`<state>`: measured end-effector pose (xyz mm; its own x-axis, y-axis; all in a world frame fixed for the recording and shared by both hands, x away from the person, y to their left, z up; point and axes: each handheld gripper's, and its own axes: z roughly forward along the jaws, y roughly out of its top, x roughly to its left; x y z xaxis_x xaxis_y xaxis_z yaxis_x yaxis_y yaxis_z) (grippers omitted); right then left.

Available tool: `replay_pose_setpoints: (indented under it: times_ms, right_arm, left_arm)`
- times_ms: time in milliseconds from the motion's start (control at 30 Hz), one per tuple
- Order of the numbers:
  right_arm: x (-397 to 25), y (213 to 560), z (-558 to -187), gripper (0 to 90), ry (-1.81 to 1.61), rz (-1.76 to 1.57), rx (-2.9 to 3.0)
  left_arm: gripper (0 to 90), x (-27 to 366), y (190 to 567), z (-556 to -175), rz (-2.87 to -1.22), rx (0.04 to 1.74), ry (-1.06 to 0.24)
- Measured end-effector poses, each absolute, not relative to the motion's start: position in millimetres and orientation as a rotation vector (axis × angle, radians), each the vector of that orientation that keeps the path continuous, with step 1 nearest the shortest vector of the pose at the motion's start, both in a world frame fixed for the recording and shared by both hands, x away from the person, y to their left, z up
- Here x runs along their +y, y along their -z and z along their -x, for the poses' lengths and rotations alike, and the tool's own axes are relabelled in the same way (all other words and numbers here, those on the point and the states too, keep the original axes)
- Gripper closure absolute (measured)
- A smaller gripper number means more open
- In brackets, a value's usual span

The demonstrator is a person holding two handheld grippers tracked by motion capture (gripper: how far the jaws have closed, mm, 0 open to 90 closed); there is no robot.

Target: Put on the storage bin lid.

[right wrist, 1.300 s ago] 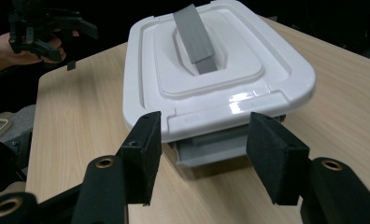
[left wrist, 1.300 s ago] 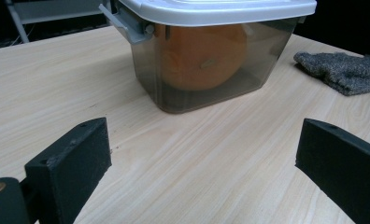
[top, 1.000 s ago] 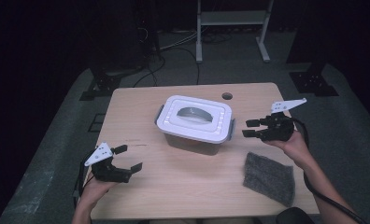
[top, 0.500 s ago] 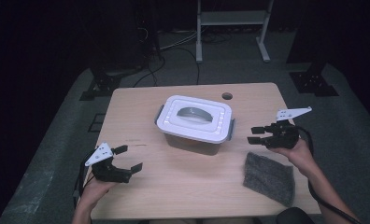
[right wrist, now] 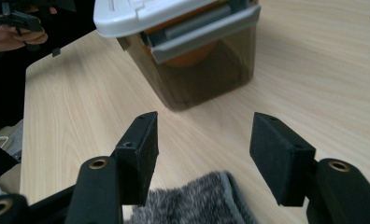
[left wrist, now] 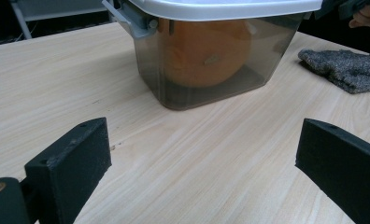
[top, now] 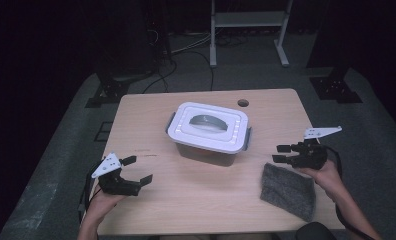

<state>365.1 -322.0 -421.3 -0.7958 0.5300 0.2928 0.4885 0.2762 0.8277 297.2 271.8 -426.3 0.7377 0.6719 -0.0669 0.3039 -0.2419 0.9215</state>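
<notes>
While I hold both claws over the desk, I log the items as follows.

Item one: box, smoky clear walls, white lid seated on top with grey latches at the two short ends. It stands upright near the middle of the desk, a little toward the far edge. Through the wall, in the left gripper view, I see an orange round object inside; I cannot tell what it is.

Item two: grey cloth, fuzzy, lying flat on the desk near its front right corner, apart from the box.

Item three: left claw, at the front left of the desk, well apart from the box. Its jaws stand wide apart and hold nothing; they face the box across bare wood.

Item four: right claw, just right of the box and just above the far edge of the cloth. Its jaws stand moderately spread, with nothing between them. In the right gripper view the cloth lies beneath and just behind the jaws; I cannot tell whether they touch it.

Item five: round hole in the desk top, beyond the box.
</notes>
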Motion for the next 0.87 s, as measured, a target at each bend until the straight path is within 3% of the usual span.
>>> replay_pose_setpoints:
  times_ms: [467,867]
  right_arm:
    - [-332.7,444.2,-348.3,38.6,-1.598,-1.053,2.472]
    - [-334.0,444.6,-330.7,30.8,-1.715,-1.065,2.39]
  left_arm:
    - [2.6,269.8,426.7,-297.0,-1.845,0.756,-0.414]
    - [2.7,266.4,425.3,-297.8,-1.844,0.751,-0.411]
